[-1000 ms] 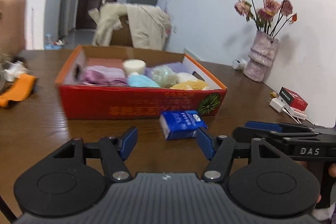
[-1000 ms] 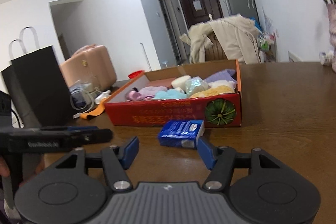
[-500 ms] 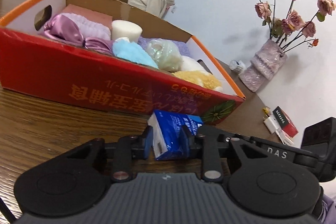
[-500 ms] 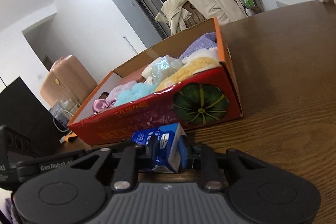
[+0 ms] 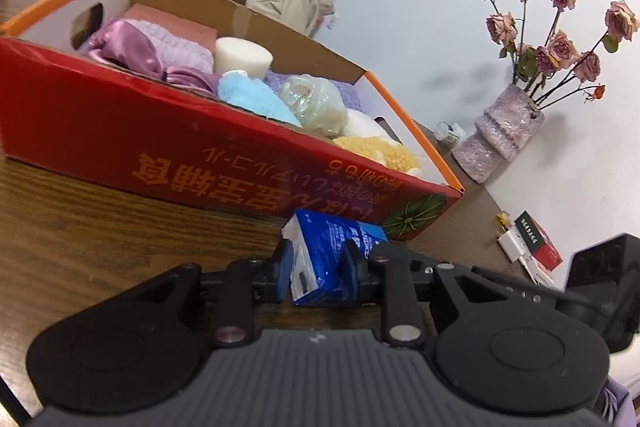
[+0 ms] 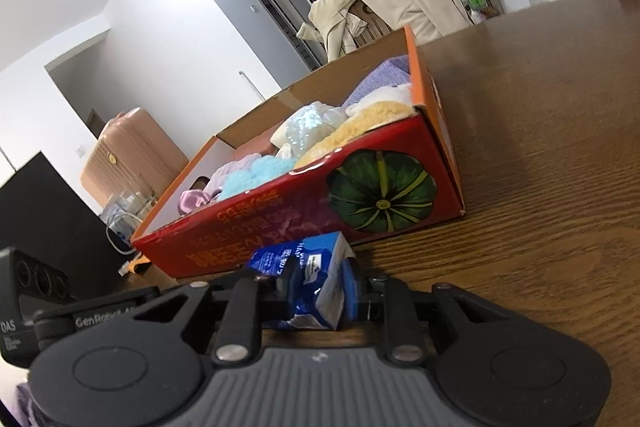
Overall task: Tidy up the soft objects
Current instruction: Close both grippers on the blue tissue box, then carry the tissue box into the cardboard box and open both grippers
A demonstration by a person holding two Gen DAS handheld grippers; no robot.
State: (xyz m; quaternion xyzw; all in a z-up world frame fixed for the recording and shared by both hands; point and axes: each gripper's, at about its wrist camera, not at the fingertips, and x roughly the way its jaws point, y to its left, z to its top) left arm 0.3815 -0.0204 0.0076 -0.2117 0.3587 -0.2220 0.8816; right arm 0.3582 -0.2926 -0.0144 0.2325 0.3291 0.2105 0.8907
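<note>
1. A second ago both grippers sat back from the blue tissue pack with their fingers wide apart. Now both have come down low and close, and the pack sits between the fingers of each.
2. The left gripper is still squeezing in, its fingers pressing the pack's two sides, which look squashed.
3. The right gripper is clamped on the same pack, with its blue pads tight against the wrapper.
4. The pack rests on the brown wooden table, just in front of the red cardboard box.
5. The box holds soft things: a purple satin piece, a white foam roll, a light blue fluffy cloth and a yellow fluffy one.
6. A vase of dried pink roses stands by the wall, well apart from the box.
</note>
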